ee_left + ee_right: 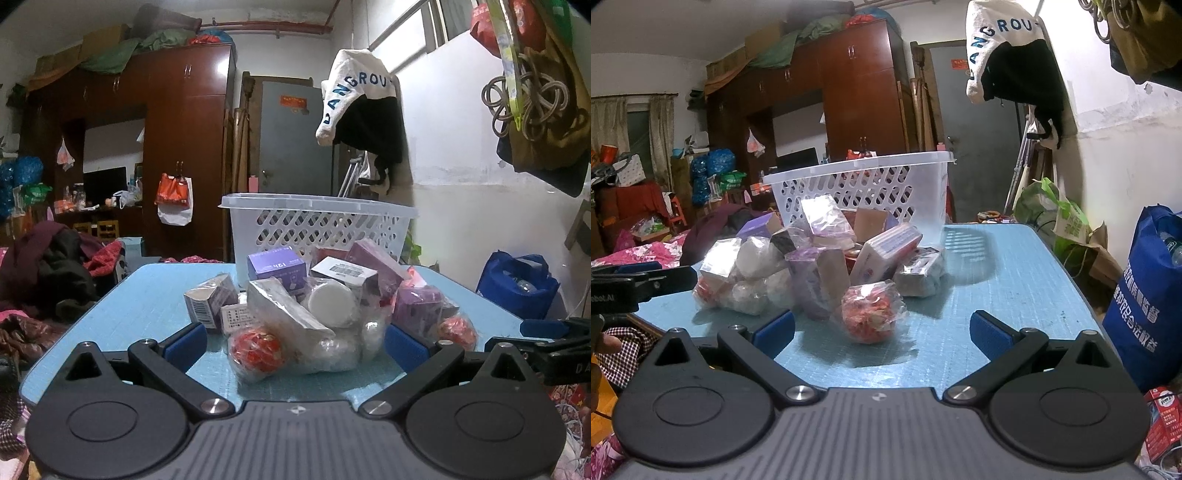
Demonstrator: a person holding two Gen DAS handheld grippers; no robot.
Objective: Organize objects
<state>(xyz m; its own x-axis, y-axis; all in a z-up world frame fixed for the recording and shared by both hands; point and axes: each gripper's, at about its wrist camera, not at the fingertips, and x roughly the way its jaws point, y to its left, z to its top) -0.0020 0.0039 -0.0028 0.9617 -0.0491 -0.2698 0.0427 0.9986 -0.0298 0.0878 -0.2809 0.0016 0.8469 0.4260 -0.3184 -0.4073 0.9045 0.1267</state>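
I cannot count the pile of small boxes and plastic-wrapped packets (325,306) exactly: the wrappers overlap and glare, and several pieces hide behind others. It sits mid-table on the light blue table top (147,306), reaching back to the front wall of one white lattice-sided plastic basket (317,221), which stands at the far edge. The basket's inside is hidden from both cameras.

What I can pick out: two red-patterned round bundles in clear wrap, one (256,349) at the near edge of the pile and another (458,332) on its right side; one white round lid (332,301); one purple box (275,264) printed "12H"; one white box with a barcode (345,273).

My left gripper (295,343) is spread wide, blue pads either side of the nearest red bundle, holding nothing. My right gripper (882,328) is likewise spread and empty, low over the near edge, with a red bundle (871,312) between its pads. Whether the pads touch the wrap, I cannot tell.
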